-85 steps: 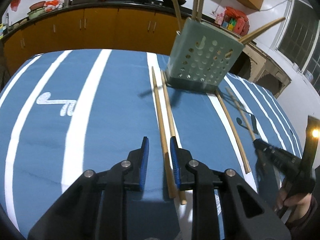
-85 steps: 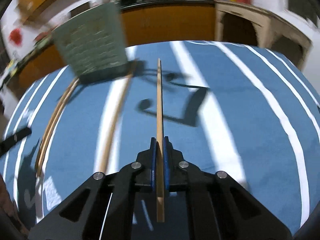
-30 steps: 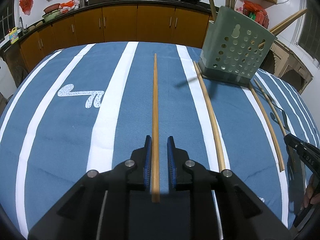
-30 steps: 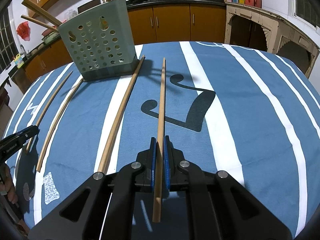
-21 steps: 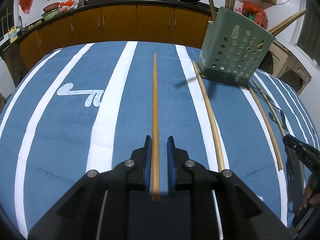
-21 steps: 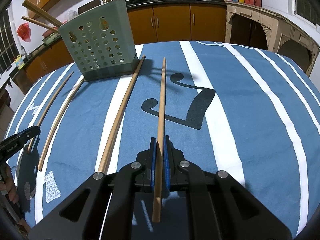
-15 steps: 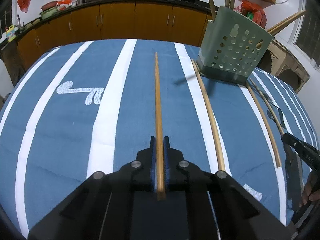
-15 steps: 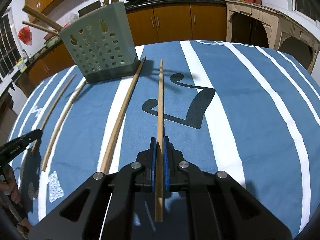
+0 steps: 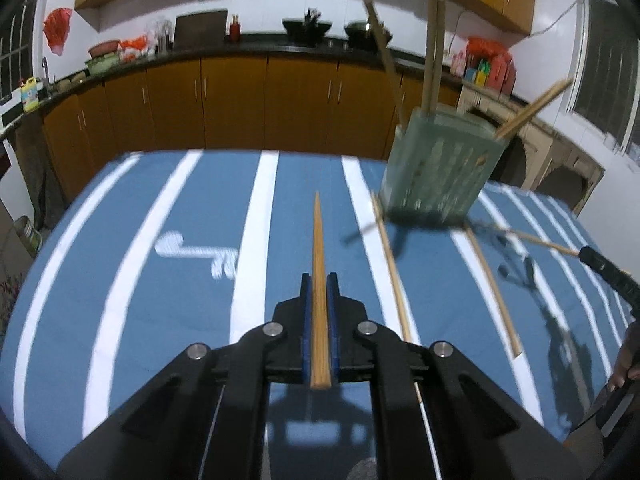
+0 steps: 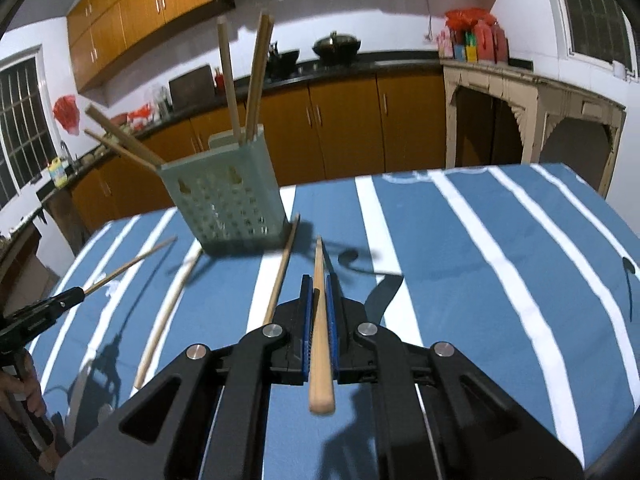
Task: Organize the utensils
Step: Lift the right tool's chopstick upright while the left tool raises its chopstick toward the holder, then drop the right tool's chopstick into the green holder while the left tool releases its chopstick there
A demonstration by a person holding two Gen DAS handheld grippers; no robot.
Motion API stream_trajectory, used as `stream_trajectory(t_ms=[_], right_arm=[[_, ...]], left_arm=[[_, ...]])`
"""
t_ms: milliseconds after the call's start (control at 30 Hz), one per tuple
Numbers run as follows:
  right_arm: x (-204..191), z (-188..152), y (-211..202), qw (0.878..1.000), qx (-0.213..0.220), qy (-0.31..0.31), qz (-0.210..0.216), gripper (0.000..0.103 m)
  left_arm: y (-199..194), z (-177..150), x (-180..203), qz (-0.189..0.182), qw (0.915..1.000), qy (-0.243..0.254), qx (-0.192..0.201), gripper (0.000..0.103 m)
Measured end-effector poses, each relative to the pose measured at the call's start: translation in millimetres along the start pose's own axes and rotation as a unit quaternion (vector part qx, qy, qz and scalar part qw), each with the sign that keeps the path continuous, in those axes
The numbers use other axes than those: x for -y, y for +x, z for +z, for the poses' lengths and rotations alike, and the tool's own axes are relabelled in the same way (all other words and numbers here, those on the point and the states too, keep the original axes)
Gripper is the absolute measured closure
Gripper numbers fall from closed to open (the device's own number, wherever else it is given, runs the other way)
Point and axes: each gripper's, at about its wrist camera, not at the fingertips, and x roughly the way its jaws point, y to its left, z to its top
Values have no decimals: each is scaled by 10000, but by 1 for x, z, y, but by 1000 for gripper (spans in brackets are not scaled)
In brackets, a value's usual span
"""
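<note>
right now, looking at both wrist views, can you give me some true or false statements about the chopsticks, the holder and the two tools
1. The left tool is shut on a chopstick. True.
2. The right tool is open with nothing in it. False: it is shut on a chopstick.
3. The green holder lies tipped over on the cloth. False: it stands upright.
4. Chopsticks already stick out of the holder's top. True.
5. Two loose chopsticks lie on the striped cloth near the holder. True.
6. The cloth is red with dots. False: it is blue with white stripes.
</note>
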Motion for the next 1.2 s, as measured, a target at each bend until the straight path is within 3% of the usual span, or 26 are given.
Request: stream_trajectory(t_ms=[367, 833, 1200], right_arm=[[2, 22, -17, 9985, 533, 36, 89, 95], [-14, 46, -33, 9954, 900, -129, 311, 95], [-44, 96, -64, 9817, 1701, -255, 820, 95]], left_arm=[[-44, 38, -1, -310, 9955, -237, 862, 95], [-69, 67, 18, -412, 9911, 2, 1263, 95], [-104, 112, 53, -743, 9772, 270, 1972, 95]])
